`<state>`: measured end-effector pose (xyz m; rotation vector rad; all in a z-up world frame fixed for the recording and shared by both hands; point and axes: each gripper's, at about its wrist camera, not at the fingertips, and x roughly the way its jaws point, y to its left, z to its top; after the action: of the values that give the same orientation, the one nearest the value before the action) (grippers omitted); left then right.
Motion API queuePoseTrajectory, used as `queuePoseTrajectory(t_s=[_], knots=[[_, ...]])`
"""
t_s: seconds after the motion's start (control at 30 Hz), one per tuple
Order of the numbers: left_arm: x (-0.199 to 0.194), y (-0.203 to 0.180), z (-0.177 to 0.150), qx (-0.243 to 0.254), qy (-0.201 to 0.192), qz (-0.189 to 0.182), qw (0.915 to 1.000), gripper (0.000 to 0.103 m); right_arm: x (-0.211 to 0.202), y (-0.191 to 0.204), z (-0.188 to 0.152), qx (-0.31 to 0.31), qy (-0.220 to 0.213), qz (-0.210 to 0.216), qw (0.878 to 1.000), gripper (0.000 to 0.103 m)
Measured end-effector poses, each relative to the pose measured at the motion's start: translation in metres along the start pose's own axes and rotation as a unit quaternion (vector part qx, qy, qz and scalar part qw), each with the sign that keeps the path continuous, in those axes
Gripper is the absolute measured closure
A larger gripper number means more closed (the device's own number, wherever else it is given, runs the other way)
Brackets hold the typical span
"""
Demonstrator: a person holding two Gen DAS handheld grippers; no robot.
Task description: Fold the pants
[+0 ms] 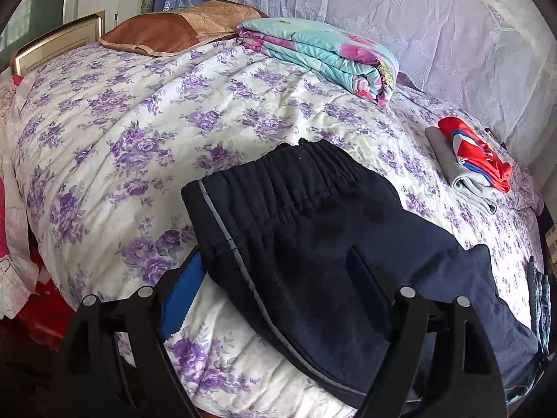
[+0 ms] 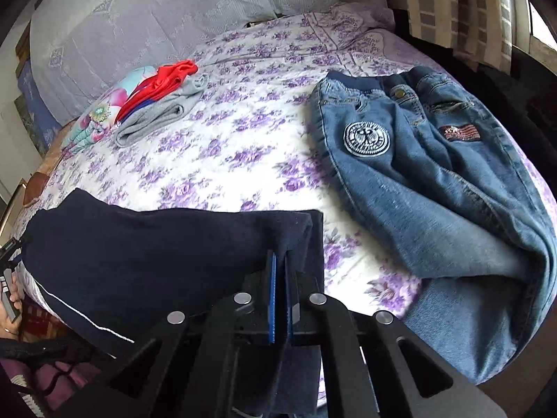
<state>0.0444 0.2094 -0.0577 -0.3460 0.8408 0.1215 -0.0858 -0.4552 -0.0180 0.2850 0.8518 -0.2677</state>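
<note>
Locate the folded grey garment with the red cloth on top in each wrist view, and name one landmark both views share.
Left wrist view: the folded grey garment with the red cloth on top lies right of centre, near the bed's far edge.
Right wrist view: it lies upper left.
Shared landmark: the dark navy pants with a pale side stripe.

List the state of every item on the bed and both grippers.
Navy pants: folded over, flat on bed.
Jeans: unfolded, rumpled.
Grey and red clothes: folded, stacked.
Floral quilt: folded.
Left gripper: jaws open, straddling navy pants.
Right gripper: jaws shut on navy pants.
</note>
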Motion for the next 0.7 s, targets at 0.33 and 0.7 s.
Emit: queuePoseTrajectory(t_s=[0.33,0.7], knots=[[-0.007,-0.008,-0.014,0.024,0.007,-0.016,0.9996,0.023,0.011,-0.016,-0.027,0.055,0.009,-0.019,0.998,0.072],[0.005,-0.006,-0.005,0.007,0.018,-0.029,0.9994,0.018,-0.034,-0.006,-0.099,0.076,-0.015,0.028,0.997,0.055]])
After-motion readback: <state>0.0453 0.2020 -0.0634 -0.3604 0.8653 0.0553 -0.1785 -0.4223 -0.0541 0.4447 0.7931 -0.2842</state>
